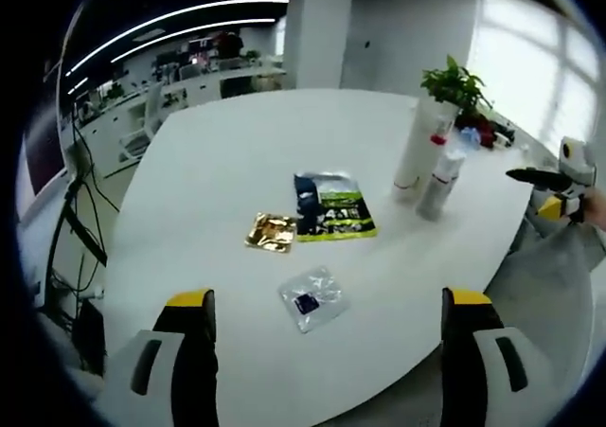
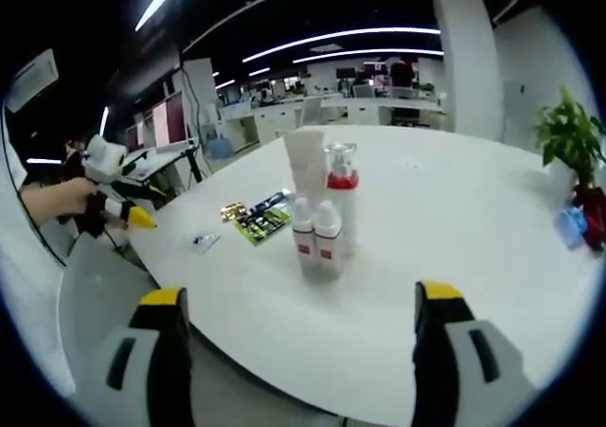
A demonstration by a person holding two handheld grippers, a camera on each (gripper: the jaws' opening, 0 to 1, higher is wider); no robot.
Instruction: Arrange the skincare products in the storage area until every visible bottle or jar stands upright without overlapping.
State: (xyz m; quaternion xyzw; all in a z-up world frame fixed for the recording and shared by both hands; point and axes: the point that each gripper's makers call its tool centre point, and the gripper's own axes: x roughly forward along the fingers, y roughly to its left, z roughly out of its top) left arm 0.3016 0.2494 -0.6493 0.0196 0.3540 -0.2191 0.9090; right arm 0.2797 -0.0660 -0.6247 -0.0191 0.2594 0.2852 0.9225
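Already the skincare bottles [image 2: 319, 221] stand upright in a tight cluster well in from the table [image 2: 454, 257] edge, sachets [image 1: 322, 217] lying flat nearer its middle, so both the left gripper [image 1: 327, 328] and right gripper [image 2: 294, 328] hang back off the edge, jaws wide and empty.

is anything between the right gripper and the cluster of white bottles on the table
Nothing visible. The open right gripper faces the white bottles with red labels across bare white table; the green sachet lies off to the side.
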